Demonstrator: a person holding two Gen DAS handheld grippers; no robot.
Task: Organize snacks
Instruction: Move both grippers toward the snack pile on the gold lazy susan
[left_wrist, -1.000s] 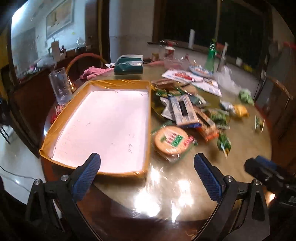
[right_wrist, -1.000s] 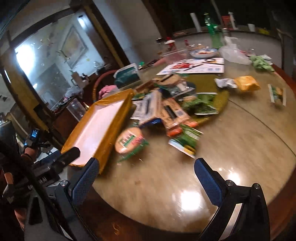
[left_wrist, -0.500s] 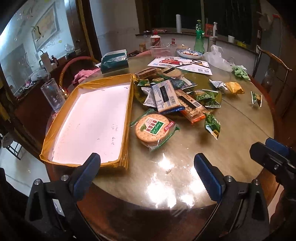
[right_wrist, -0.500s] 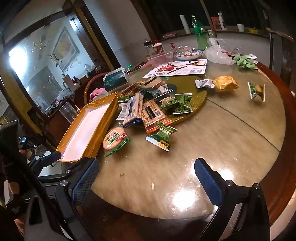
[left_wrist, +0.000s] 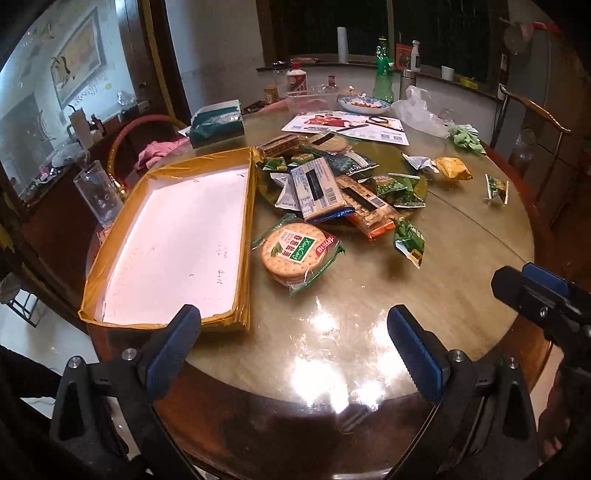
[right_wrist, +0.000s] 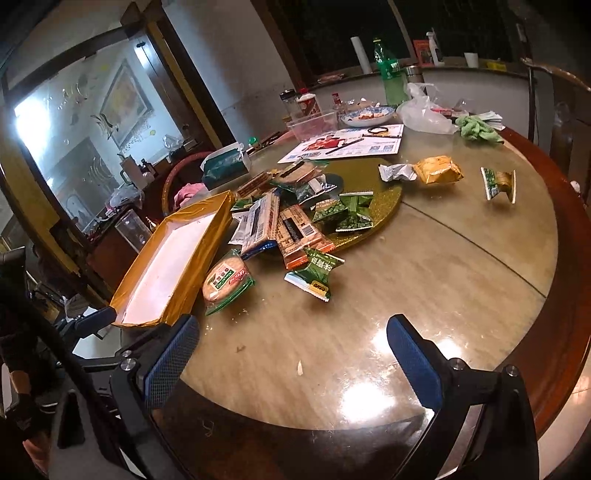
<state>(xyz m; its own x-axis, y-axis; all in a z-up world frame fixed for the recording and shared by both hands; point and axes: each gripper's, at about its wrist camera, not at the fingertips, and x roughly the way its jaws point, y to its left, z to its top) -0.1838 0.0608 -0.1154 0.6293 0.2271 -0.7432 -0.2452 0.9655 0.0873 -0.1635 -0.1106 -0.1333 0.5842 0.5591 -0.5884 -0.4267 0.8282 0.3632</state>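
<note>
An empty shallow box (left_wrist: 177, 236) (right_wrist: 173, 258) with gold-taped walls and a white floor lies on the round table's left. Beside it is a round cracker pack (left_wrist: 295, 251) (right_wrist: 227, 280). Behind that, a pile of snack packs (left_wrist: 332, 188) (right_wrist: 291, 218) covers a gold turntable (right_wrist: 373, 184). A green packet (left_wrist: 410, 240) (right_wrist: 314, 273) lies apart, nearer to me. A yellow pack (left_wrist: 452, 168) (right_wrist: 437, 170) and a small green one (left_wrist: 496, 186) (right_wrist: 498, 182) sit at the right. My left gripper (left_wrist: 293, 343) and right gripper (right_wrist: 291, 350) hover open over the near table edge, holding nothing.
A drinking glass (left_wrist: 98, 195) stands left of the box. At the back are a tissue box (left_wrist: 218, 122), a flyer (left_wrist: 347, 127), a bowl (left_wrist: 364, 103), a green bottle (left_wrist: 382, 74) and a plastic bag (left_wrist: 417, 110). Wooden chairs (left_wrist: 532, 110) stand at the right. The right gripper's finger (left_wrist: 535, 291) shows in the left view.
Both grippers have pulled back and up from the table, so more of it shows. The left view has swung right from the box towards the snacks. Nothing on the table moved.
</note>
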